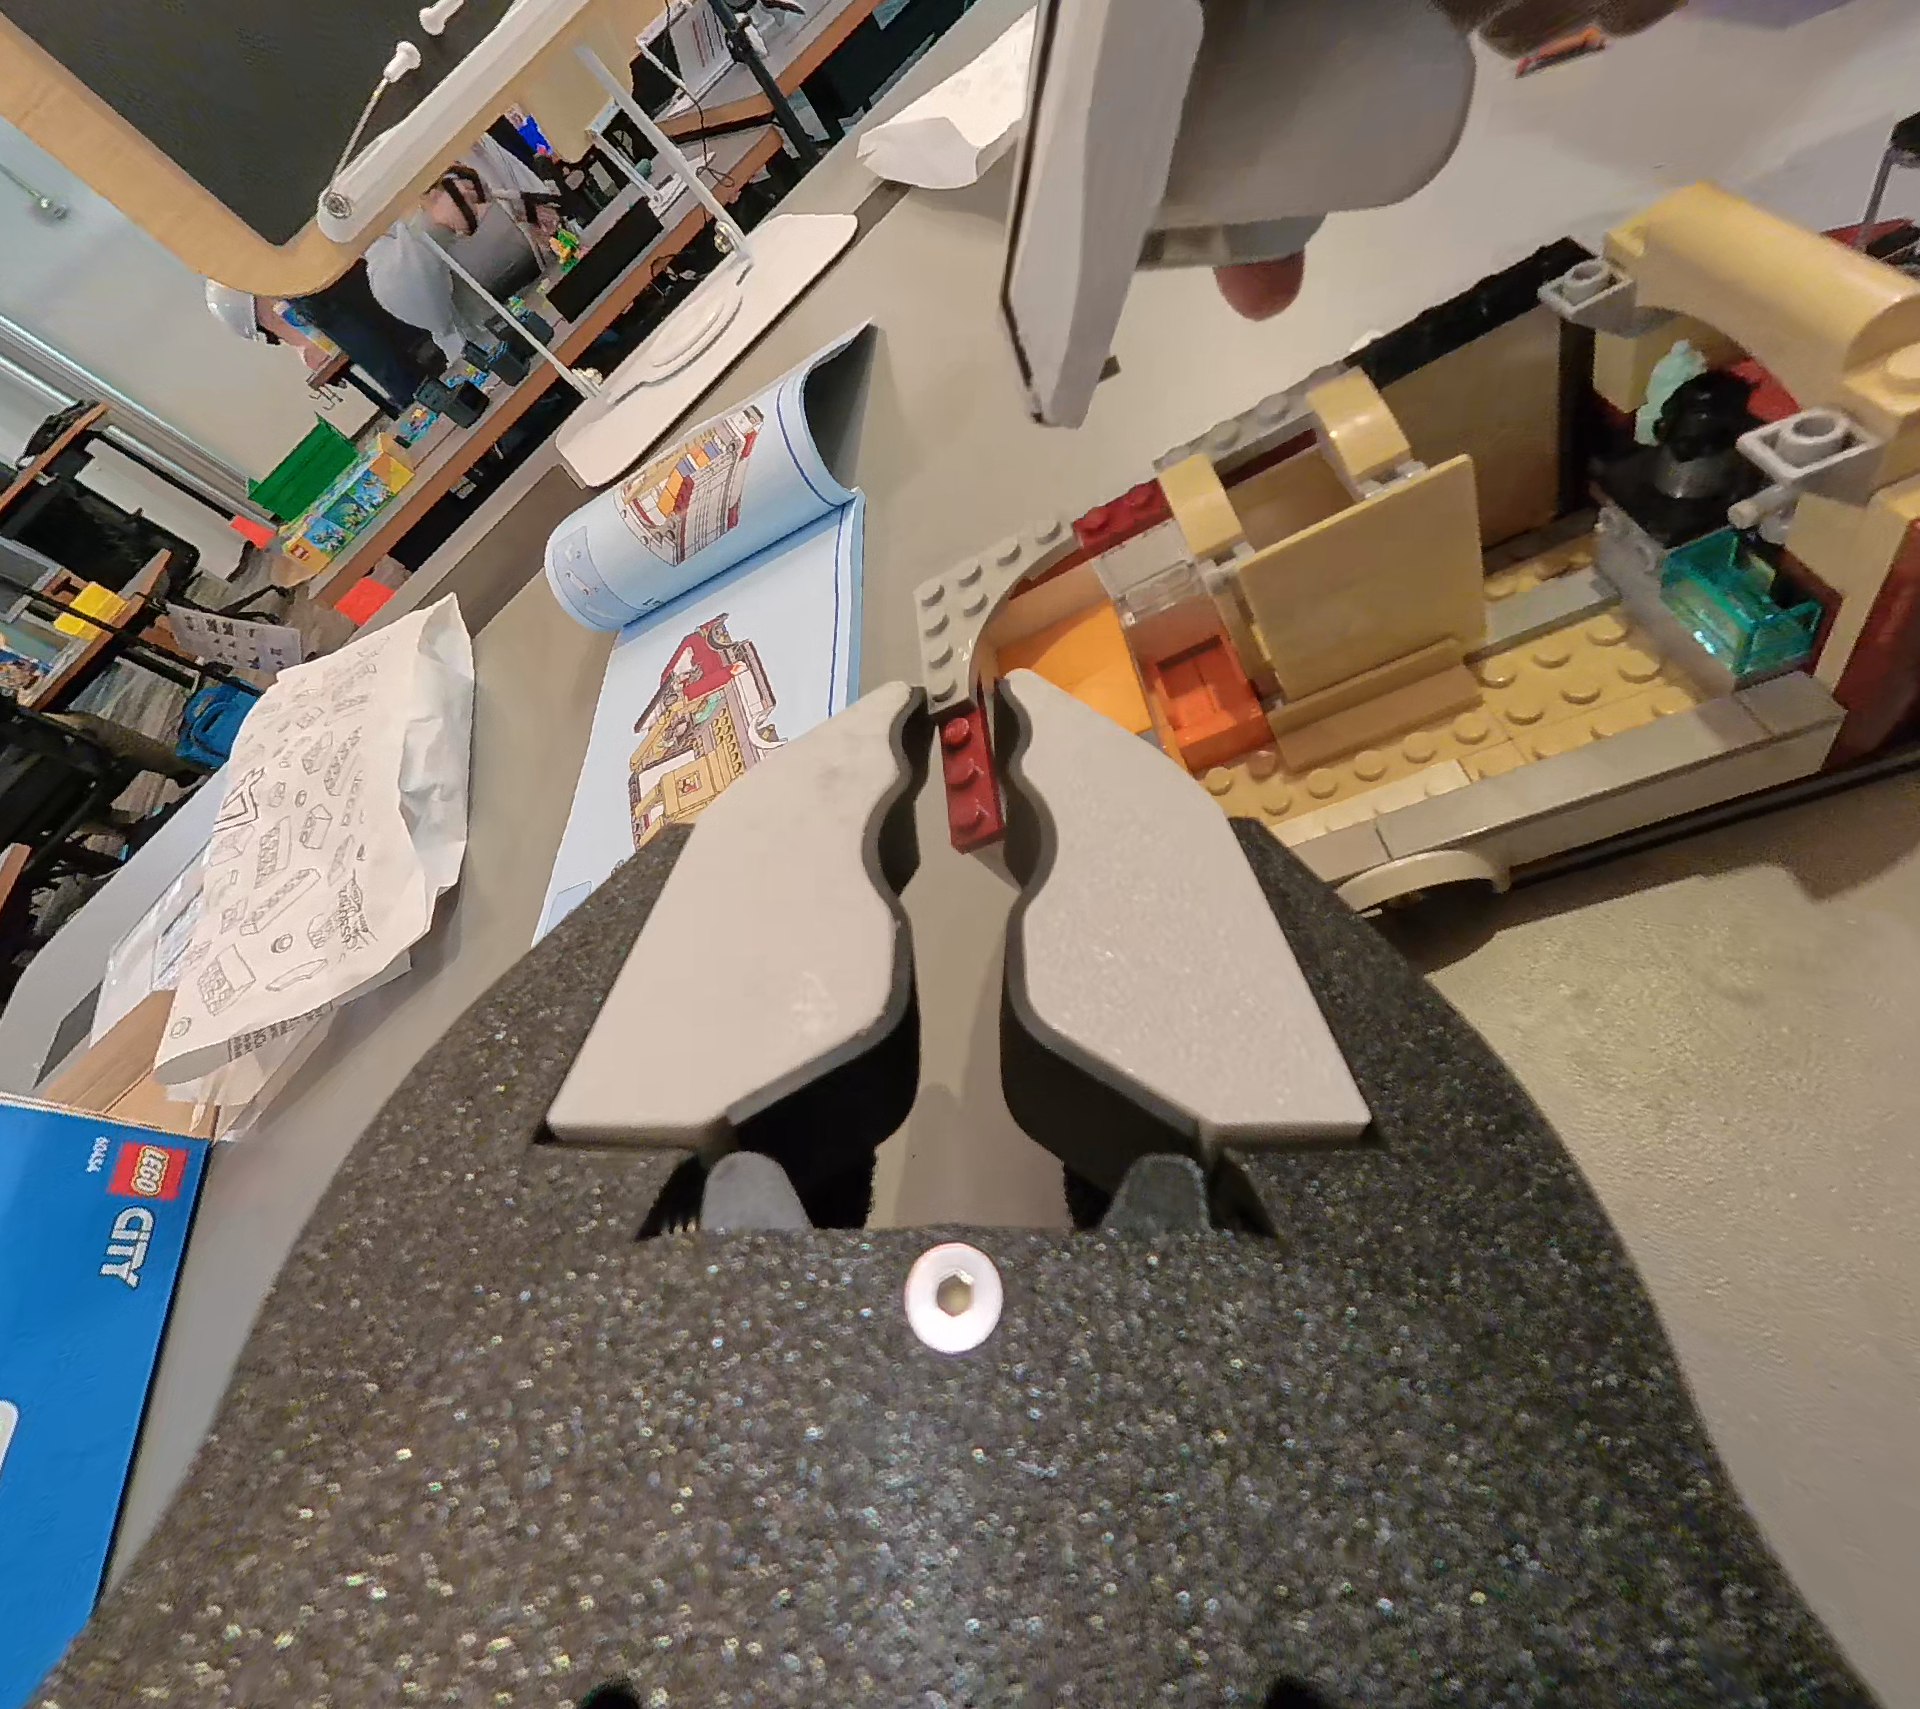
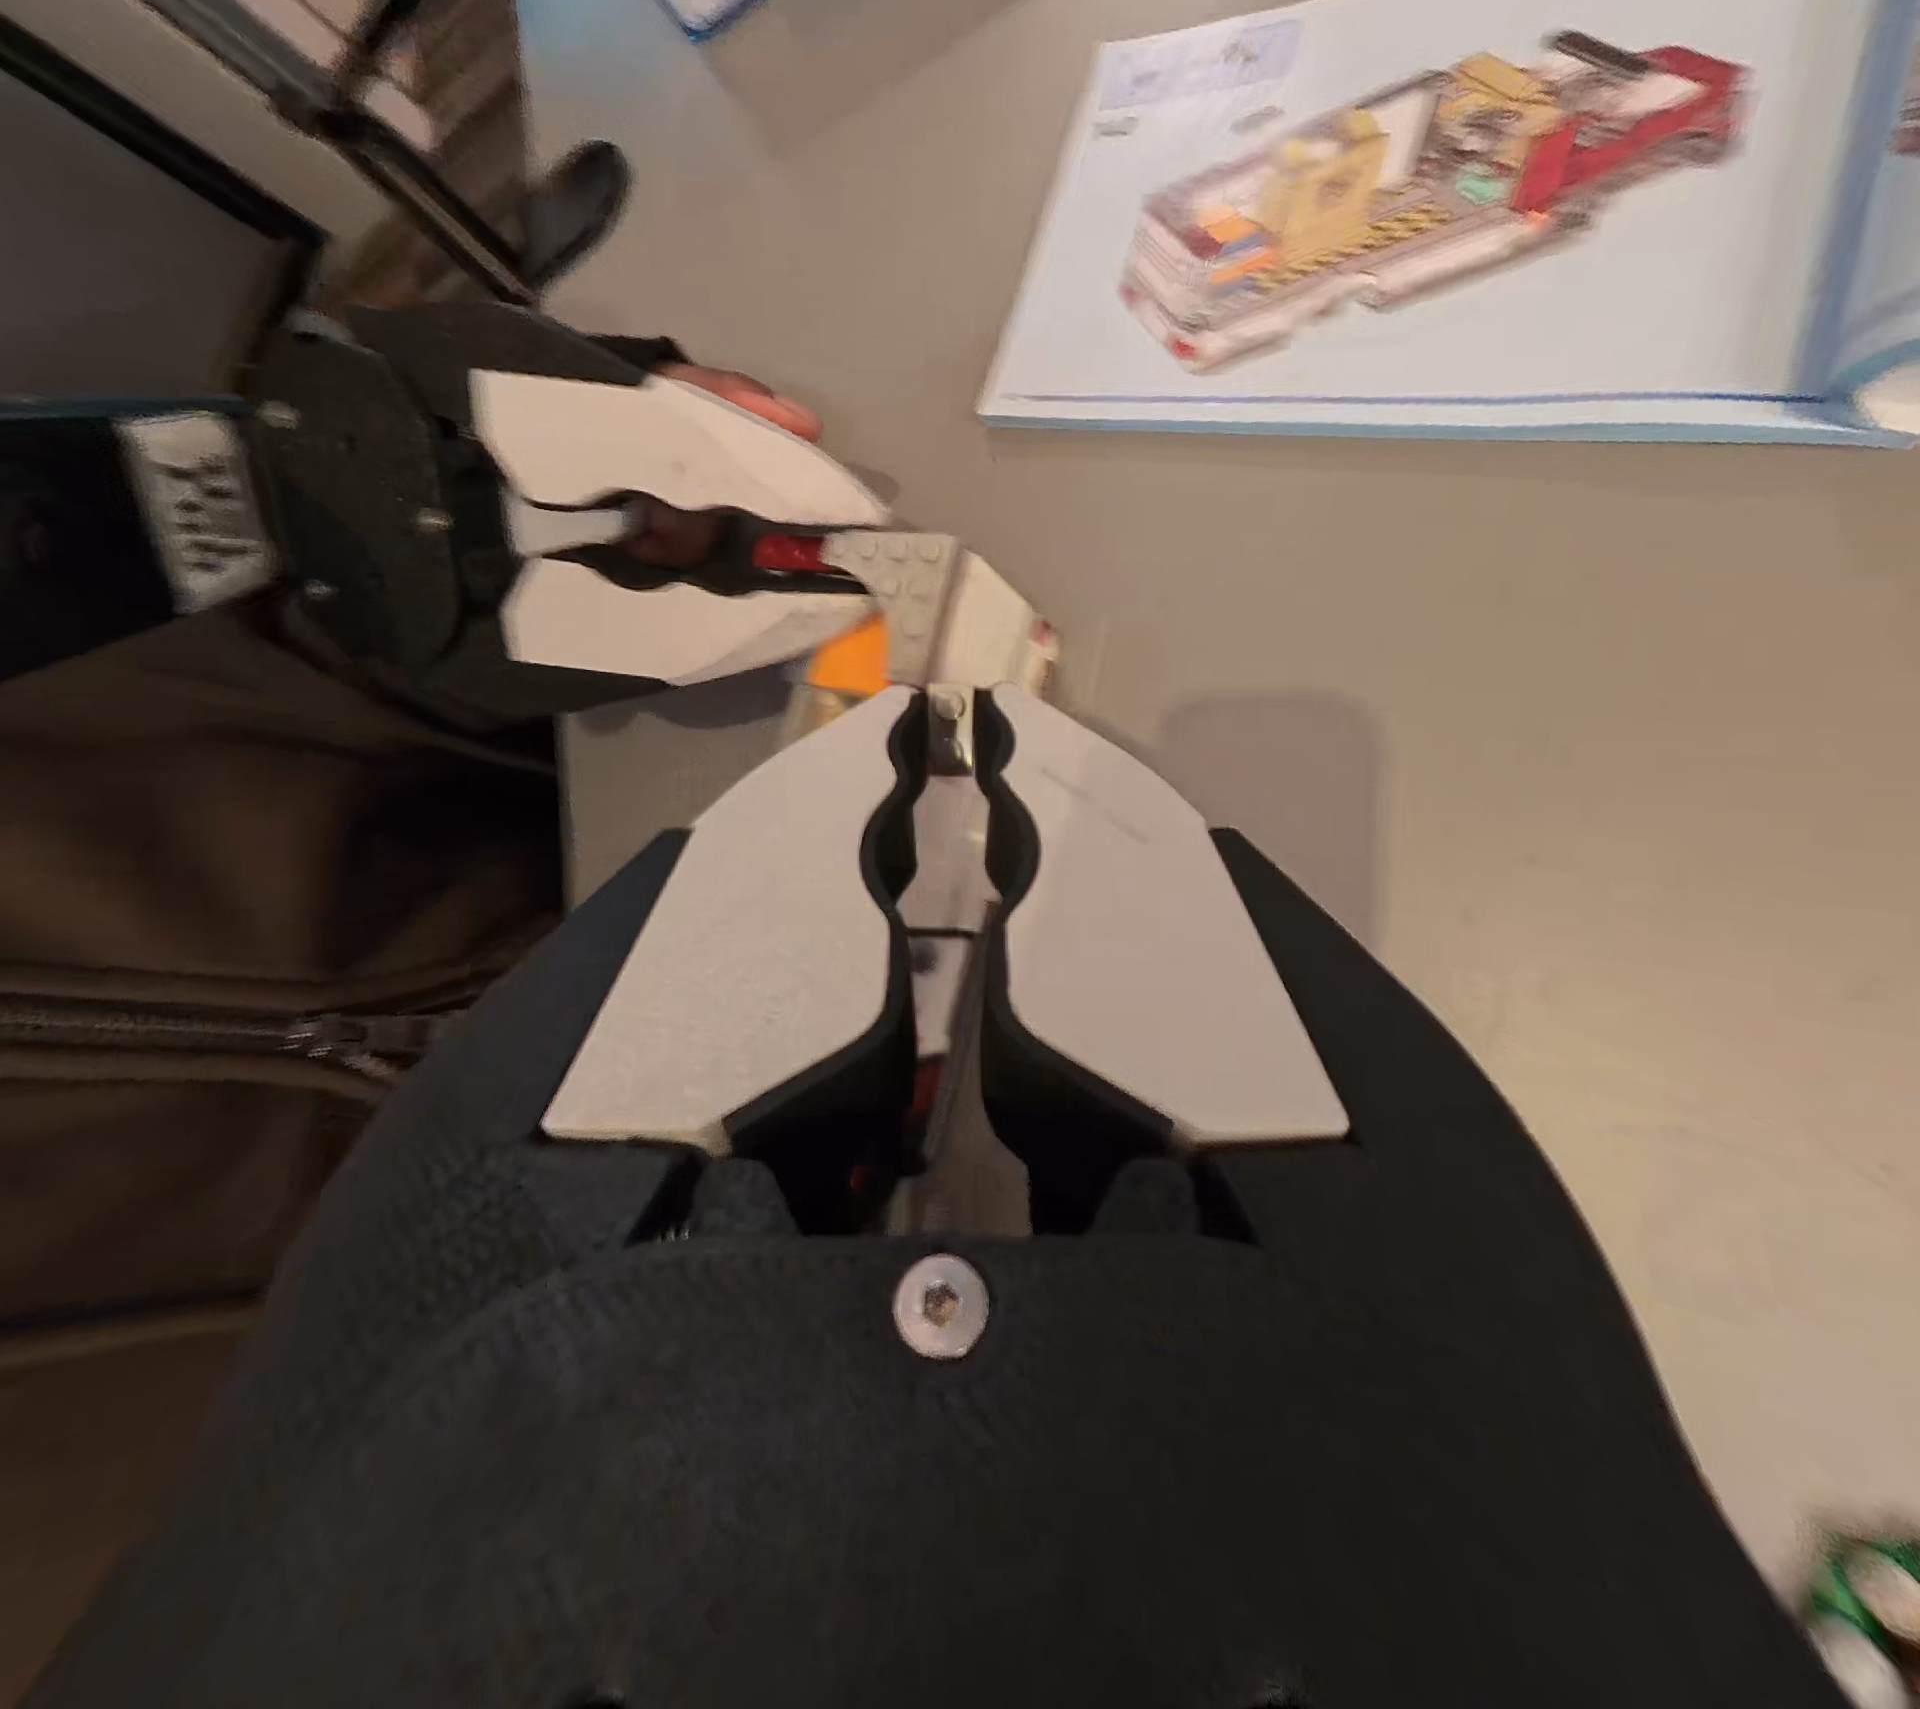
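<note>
left gripper (image 1: 961, 703) clamps dark-red plate (image 1: 974, 786) — right gripper (image 2: 951, 703) grips grey plate (image 2: 948, 729)

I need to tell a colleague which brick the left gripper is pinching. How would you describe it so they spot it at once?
Find the half-built tan brick vehicle on the grey table. At its near front corner, below a light grey arched plate, the left gripper pinches a narrow dark red plate, the only red piece between fingers.

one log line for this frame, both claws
left claw: shut on dark red plate of brick vehicle | right claw: shut on small grey piece | open booklet beside
</note>
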Tool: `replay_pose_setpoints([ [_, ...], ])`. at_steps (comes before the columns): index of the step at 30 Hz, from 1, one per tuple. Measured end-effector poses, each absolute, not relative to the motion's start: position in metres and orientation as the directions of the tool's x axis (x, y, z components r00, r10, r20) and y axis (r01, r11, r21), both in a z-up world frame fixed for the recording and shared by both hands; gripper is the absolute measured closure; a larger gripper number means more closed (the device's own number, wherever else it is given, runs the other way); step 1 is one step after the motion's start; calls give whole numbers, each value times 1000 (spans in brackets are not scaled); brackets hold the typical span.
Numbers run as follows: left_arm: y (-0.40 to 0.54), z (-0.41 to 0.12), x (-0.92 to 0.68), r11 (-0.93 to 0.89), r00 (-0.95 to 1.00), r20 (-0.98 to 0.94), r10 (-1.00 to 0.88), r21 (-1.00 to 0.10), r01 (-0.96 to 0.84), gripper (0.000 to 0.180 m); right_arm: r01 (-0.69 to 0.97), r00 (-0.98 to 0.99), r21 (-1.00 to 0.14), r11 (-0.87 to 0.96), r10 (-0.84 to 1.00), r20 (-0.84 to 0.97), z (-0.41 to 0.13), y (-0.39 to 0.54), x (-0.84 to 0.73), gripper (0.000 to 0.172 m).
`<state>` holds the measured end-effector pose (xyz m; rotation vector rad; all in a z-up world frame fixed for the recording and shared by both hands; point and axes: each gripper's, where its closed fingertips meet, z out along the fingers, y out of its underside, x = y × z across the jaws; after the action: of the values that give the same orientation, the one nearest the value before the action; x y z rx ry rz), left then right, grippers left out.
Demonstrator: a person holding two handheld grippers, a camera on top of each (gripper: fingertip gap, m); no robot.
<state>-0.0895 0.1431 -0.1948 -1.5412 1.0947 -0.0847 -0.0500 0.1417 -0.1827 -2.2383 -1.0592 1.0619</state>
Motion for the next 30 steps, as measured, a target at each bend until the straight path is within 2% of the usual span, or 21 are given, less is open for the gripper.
replay_pose_setpoints([
  [4, 143, -195, -89, 125, 557, -502, -662, -806, -578, 169, 587, 627, -537, -606, 760, -171, -227, 169, -2, 163],
  [8, 144, -195, -89, 127, 557, -504, -660, -806, -578, 169, 632, 660, -469, -617, 746, -91, -253, 172, 11, 160],
  [17, 143, -195, -88, 135, 550, -504, -667, -807, -576, 167, 640, 649, -508, -577, 759, -44, -247, 178, 11, 142],
  [21, 131, -188, -85, 155, 506, -435, -745, -850, -503, 143, 630, 641, -555, -543, 767, -23, -238, 185, 6, 141],
  [24, 121, -176, -87, 120, 470, -301, -830, -918, -377, 127, 622, 637, -588, -517, 771, -4, -233, 192, 2, 141],
  [28, 118, -146, -103, 32, 435, -102, -895, -986, -164, 117, 595, 629, -662, -455, 777, 30, -221, 207, -10, 140],
  [30, 132, -137, -120, 17, 468, -82, -880, -990, -140, 116, 578, 620, -703, -414, 783, 48, -215, 217, -18, 138],
])
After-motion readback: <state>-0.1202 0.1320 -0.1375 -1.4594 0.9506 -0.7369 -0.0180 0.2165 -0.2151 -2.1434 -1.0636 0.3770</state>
